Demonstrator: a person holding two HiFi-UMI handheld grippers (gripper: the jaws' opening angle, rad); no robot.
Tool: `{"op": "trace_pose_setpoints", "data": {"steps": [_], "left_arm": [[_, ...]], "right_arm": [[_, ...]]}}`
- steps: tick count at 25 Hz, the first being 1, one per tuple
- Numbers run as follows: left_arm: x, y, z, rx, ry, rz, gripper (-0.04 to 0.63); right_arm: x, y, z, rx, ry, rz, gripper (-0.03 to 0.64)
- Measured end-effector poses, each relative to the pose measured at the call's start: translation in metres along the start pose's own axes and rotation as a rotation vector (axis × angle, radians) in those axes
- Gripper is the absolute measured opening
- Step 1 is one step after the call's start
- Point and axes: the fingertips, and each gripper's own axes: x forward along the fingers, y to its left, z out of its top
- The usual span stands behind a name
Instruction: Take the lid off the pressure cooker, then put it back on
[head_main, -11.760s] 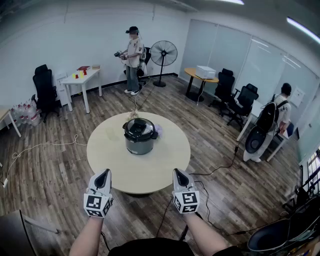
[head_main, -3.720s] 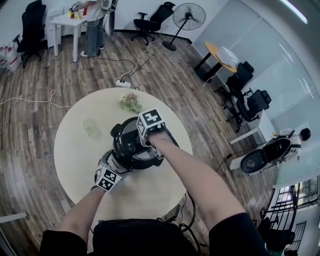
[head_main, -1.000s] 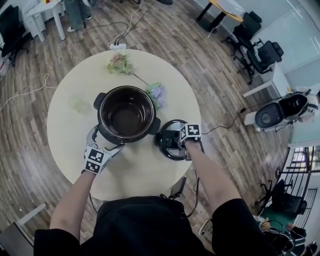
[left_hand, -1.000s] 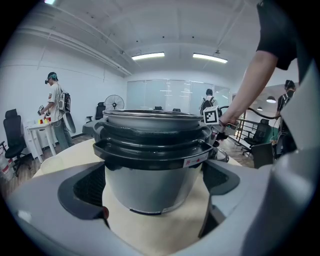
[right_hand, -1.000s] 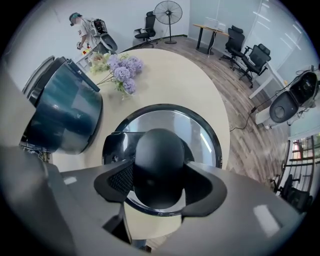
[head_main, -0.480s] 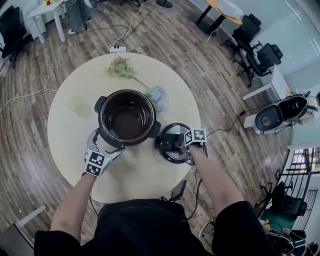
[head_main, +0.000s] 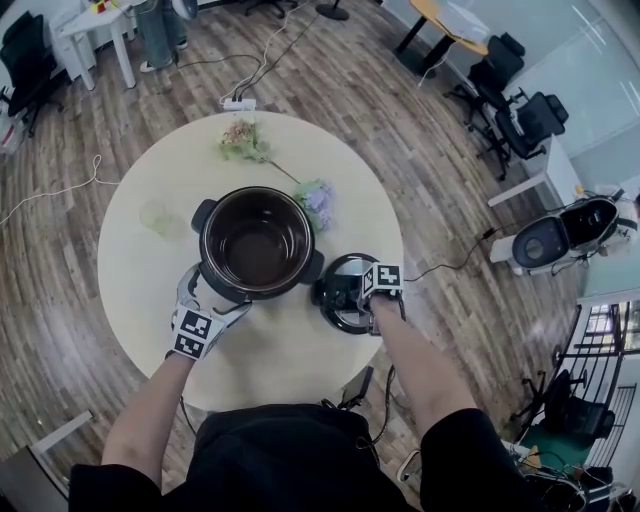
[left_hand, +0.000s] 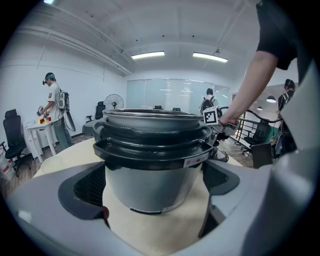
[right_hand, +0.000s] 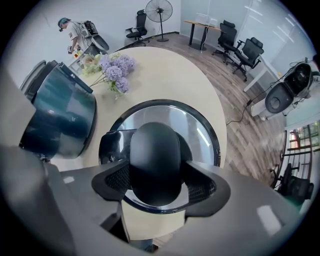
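Resting on the round pale table (head_main: 290, 350), just right of the open grey-and-black pressure cooker (head_main: 256, 196), the round steel lid (head_main: 340, 296) with its black knob (right_hand: 155, 150) lies flat — removal looks complete, refitting not yet begun. The right gripper (right_hand: 157, 184) points down over it. Its jaws have just been opening and flank the knob, pads close beside it rather than clamped. The left gripper (left_hand: 152, 189), jaws wide apart at the cooker's near side, probably steadies the base for the lid's return.

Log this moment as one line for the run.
lid: on table, right of open cooker | right gripper: jaws just opening, lid handle between | left gripper: open, by cooker | next: refit lid
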Motion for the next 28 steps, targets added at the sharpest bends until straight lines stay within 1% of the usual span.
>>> {"op": "trace_pose_setpoints", "data": {"steps": [6, 8, 9, 11, 13, 15, 17, 19, 21, 26, 28], "left_arm": [[-0.001, 0.001, -0.002, 0.001, 0.001, 0.001, 0.586], [-0.001, 0.001, -0.003, 0.000, 0.001, 0.004, 0.586], [0.000, 0.001, -0.003, -0.001, 0.002, 0.005, 0.586], [0.000, 0.000, -0.003, -0.001, 0.004, 0.004, 0.586], [0.000, -0.001, -0.002, -0.001, 0.005, 0.002, 0.586], [0.000, -0.001, -0.001, 0.000, 0.005, 0.002, 0.586], [0.000, 0.001, -0.001, 0.001, 0.004, 0.004, 0.586], [0.000, 0.001, -0.002, 0.000, 0.002, 0.005, 0.586], [0.001, 0.000, -0.002, -0.002, -0.001, 0.004, 0.586], [-0.001, 0.001, -0.003, -0.003, -0.008, 0.004, 0.586], [0.000, 0.000, -0.003, -0.004, -0.011, 0.004, 0.586]], "right_arm": [[0.000, 0.002, -0.002, 0.003, 0.013, -0.001, 0.328], [-0.001, 0.004, 0.000, -0.018, -0.012, -0.005, 0.308], [-0.002, 0.005, 0.001, -0.031, -0.026, -0.007, 0.287], [-0.002, 0.004, 0.001, -0.049, -0.036, -0.008, 0.285], [-0.004, 0.002, 0.000, -0.058, -0.025, -0.002, 0.285], [-0.008, -0.001, 0.001, -0.047, -0.022, 0.016, 0.285], [-0.015, -0.004, 0.004, -0.008, -0.029, 0.037, 0.285], [-0.025, -0.011, 0.007, 0.032, -0.035, 0.051, 0.285], [-0.042, -0.020, 0.013, 0.052, -0.045, 0.049, 0.285], [-0.096, -0.033, 0.044, 0.045, -0.105, 0.018, 0.285], [-0.123, -0.034, 0.062, 0.027, -0.139, 0.006, 0.285]]}}
